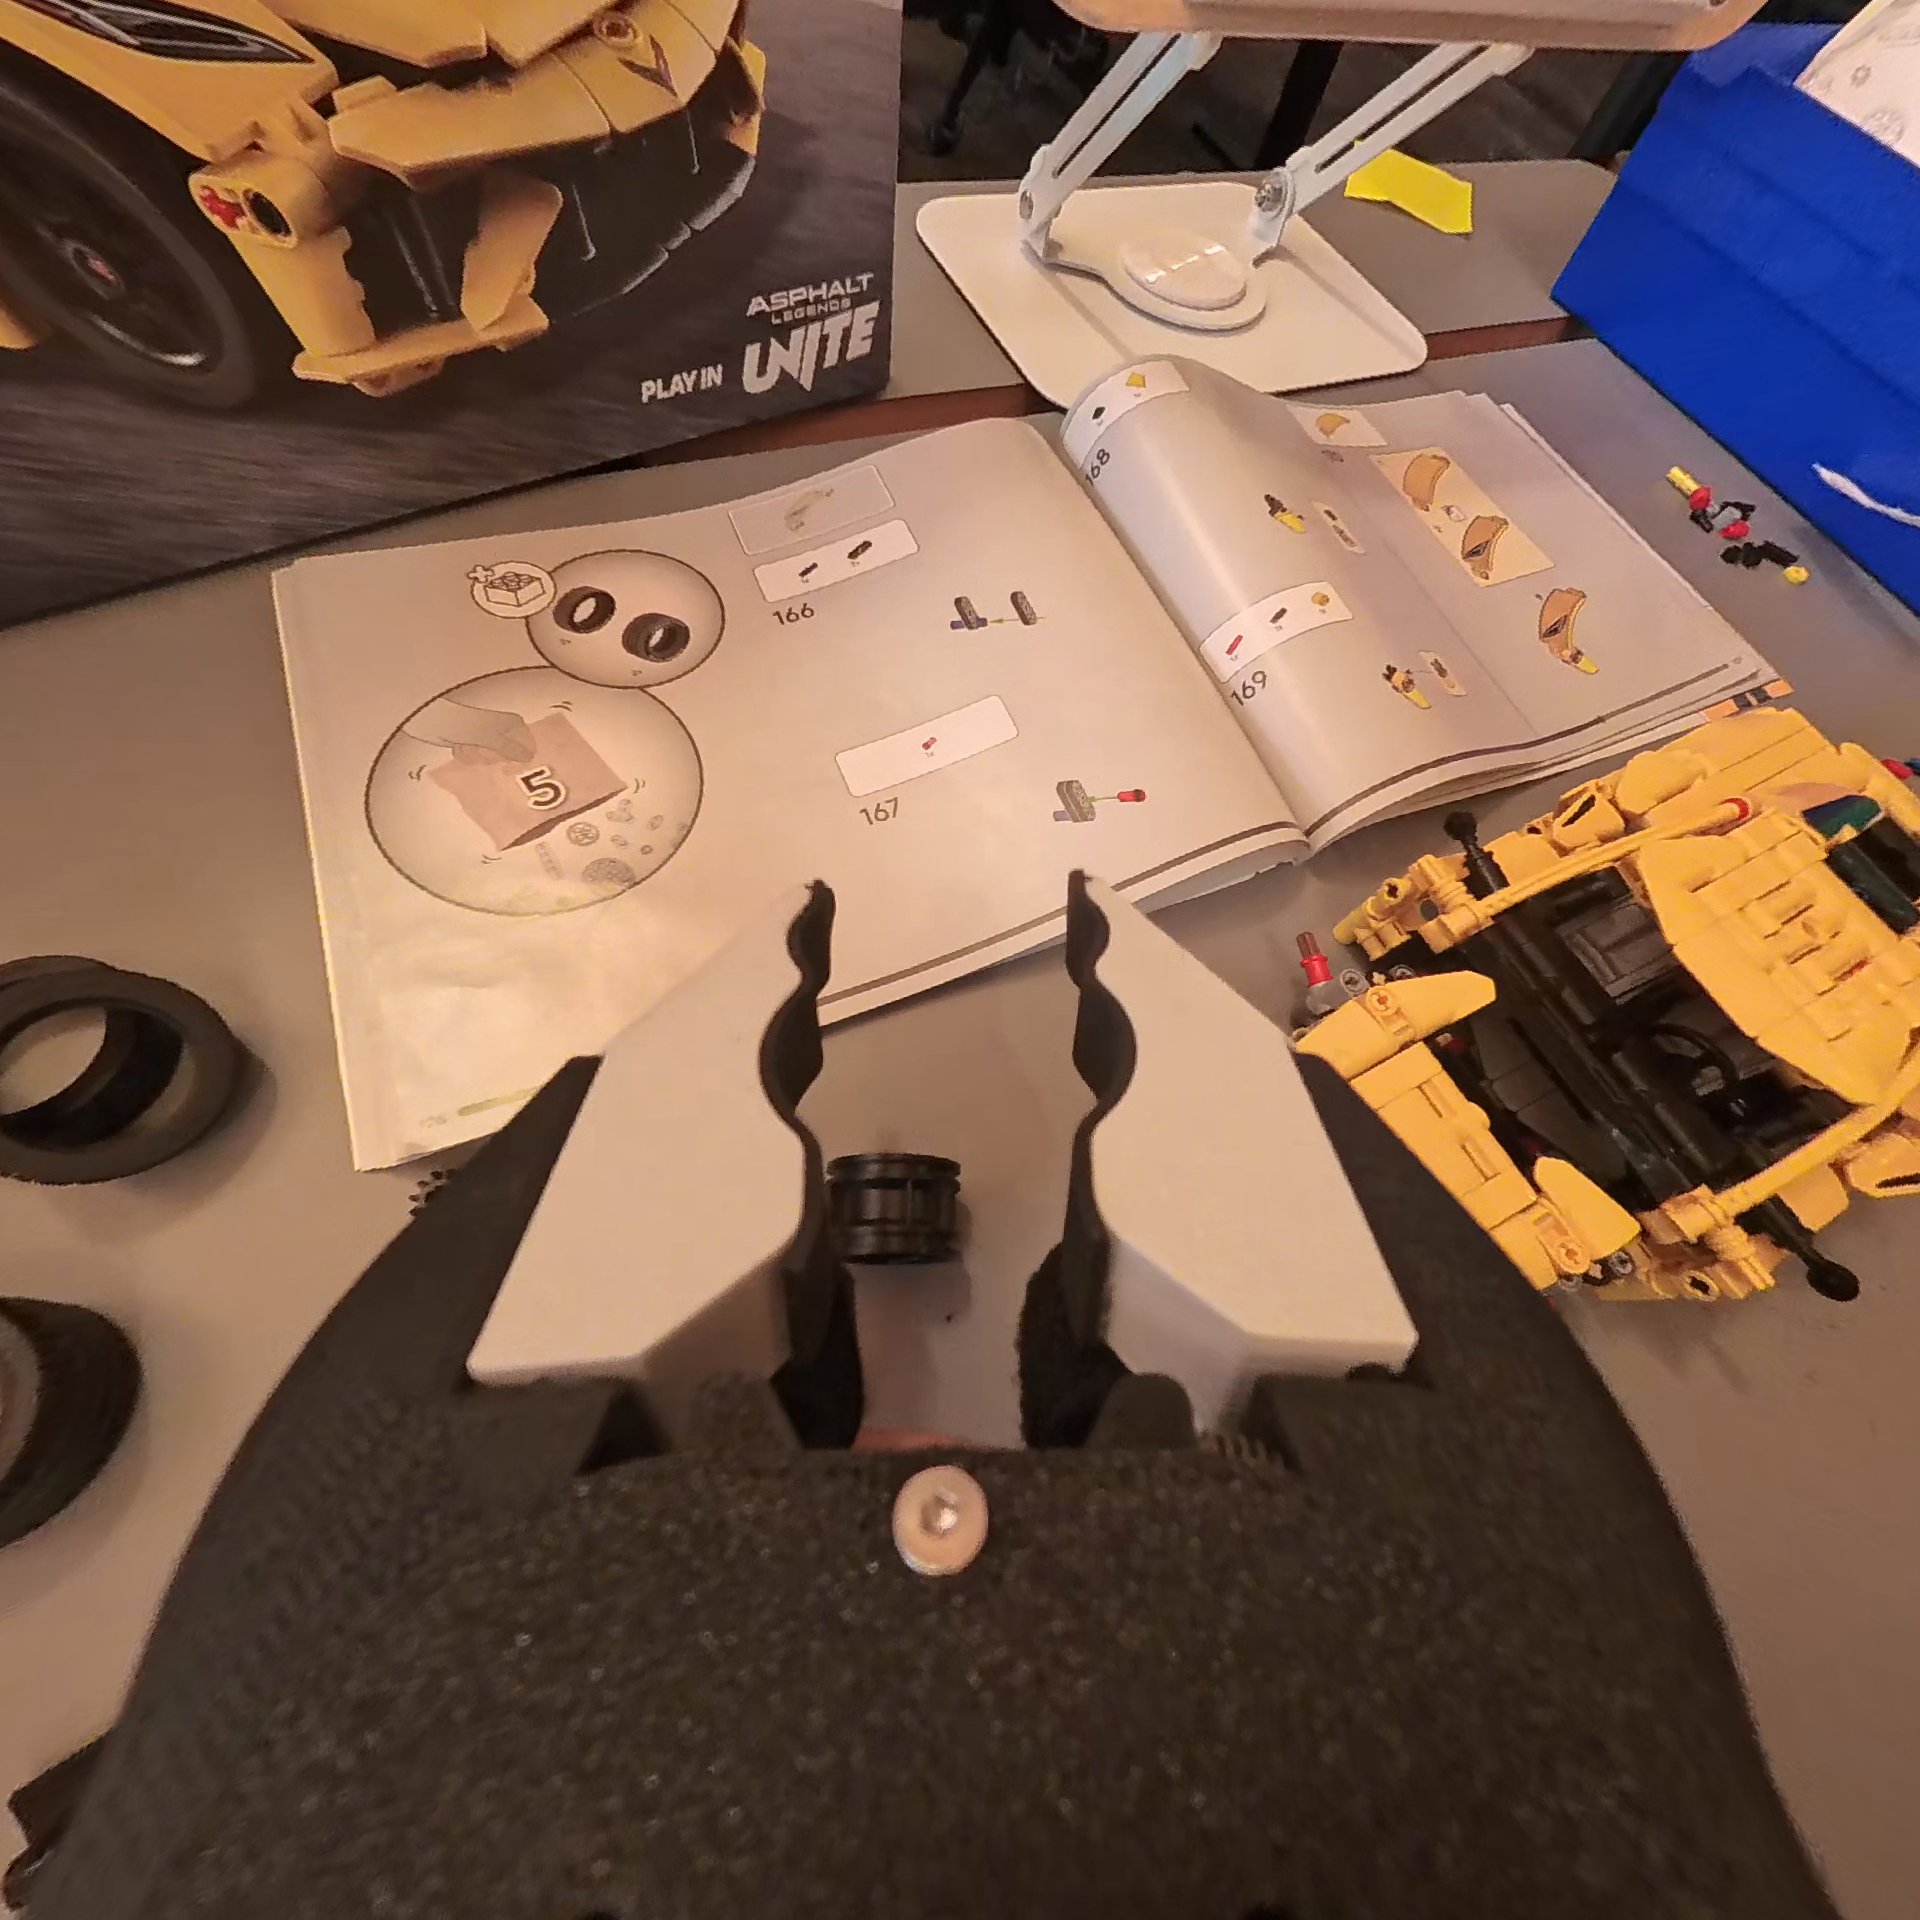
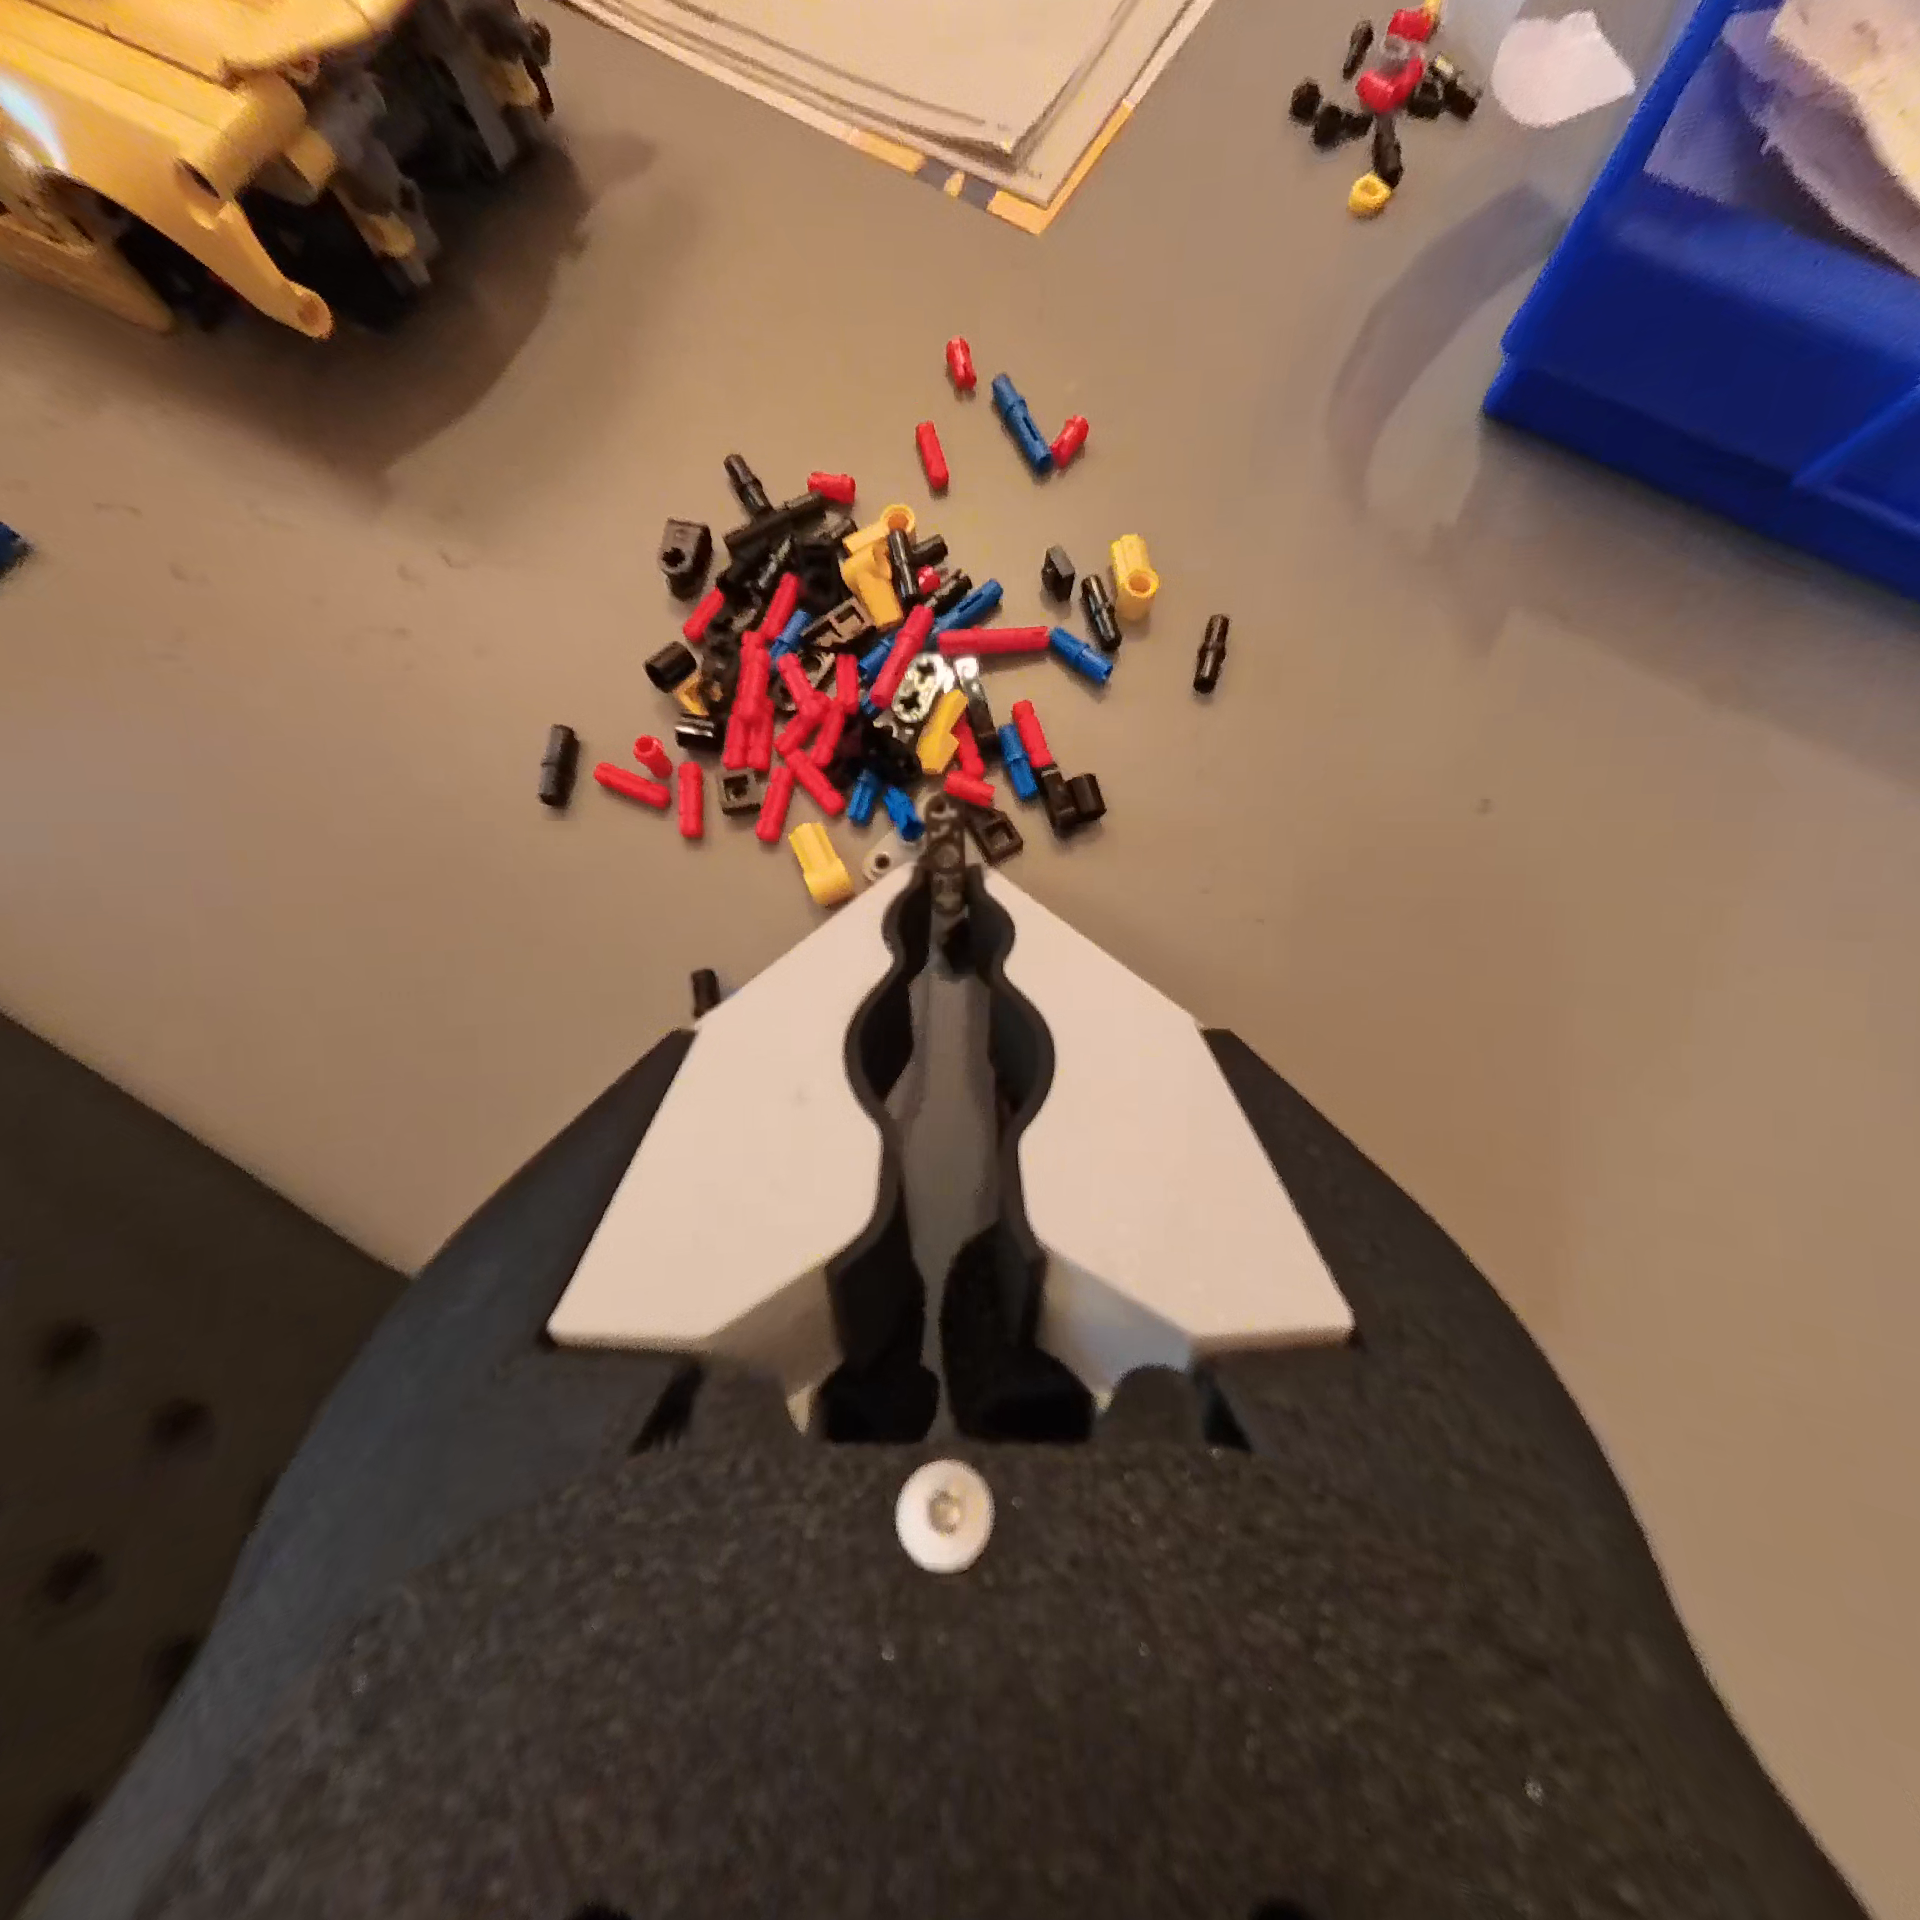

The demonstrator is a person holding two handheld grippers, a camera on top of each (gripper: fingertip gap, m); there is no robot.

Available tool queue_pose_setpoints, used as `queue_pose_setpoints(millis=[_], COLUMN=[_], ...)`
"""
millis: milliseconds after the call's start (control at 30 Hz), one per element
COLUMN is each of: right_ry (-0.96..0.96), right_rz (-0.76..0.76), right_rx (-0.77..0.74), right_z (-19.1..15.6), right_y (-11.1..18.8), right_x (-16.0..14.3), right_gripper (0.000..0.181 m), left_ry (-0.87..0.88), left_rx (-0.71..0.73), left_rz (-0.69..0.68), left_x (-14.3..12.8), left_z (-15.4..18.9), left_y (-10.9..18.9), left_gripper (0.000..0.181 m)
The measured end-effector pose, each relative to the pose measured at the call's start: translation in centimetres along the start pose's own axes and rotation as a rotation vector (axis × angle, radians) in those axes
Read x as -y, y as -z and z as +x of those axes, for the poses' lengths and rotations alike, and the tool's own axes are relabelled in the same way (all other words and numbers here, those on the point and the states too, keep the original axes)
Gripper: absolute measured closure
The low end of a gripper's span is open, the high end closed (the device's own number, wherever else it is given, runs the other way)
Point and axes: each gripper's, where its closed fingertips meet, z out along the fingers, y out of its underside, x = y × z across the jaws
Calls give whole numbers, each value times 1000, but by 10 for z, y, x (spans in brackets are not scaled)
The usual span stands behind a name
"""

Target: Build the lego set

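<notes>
My left gripper (image 1: pixel 945 894) is open and empty above the grey table. A small black wheel rim (image 1: pixel 894 1207) lies on the table between its fingers, near their base. The open instruction booklet (image 1: pixel 935 707) lies just beyond the tips. The partly built yellow car (image 1: pixel 1621 1029) sits to the right; it also shows in the right wrist view (image 2: pixel 208 177) at top left. My right gripper (image 2: pixel 948 878) is shut on a small dark grey piece (image 2: pixel 945 847) that sticks out of the tips, at the near edge of a pile of red, blue, black and yellow pins (image 2: pixel 862 675).
Black tyres (image 1: pixel 94 1070) lie at the left edge. The set's box (image 1: pixel 436 239) stands at the back left, a white stand (image 1: pixel 1174 260) behind the booklet. A blue bin (image 1: pixel 1766 270) is at the right (image 2: pixel 1725 312). A few loose small parts (image 2: pixel 1371 104) lie near it. The left gripper's tips are roughly 50 cm from the right gripper's.
</notes>
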Motion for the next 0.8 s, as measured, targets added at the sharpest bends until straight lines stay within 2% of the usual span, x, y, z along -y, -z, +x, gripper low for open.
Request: queue_pose_setpoints(millis=[100,167,233,300,367,433,533,633,800], right_ry=[-10,14,51,112,152,139,51,37,129], right_rz=[100,186,199,112,56,29,-2,-2,-58], right_rx=[31,102,176,202,181,108,18,6,12], right_z=[-10,-32,-63,-89,-98,-85,-49,-31,-24], right_y=[17,32,35,25,19,18,18,9,-6], right_x=[25,51,65,57,43,29,12,11,9], right_gripper=[181,181,181,181,181,178,165,168,172], left_ry=[0,1,-3,-5,-6,-3,2,-10,2], left_rx=[1,2,3,1,2,2,-8,-4,2], left_rz=[-3,-5,-8,-9,-12,-9,-2,-4,-5], left_x=[-1,-1,-2,-2,-3,-2,0,-1,-1], left_z=[0,0,0,0,0,0,2,2,-1], left_y=[-1,-1,-2,-2,-2,-1,0,-1,0], left_gripper=[136,136,136,136,136,136,136,136,136])
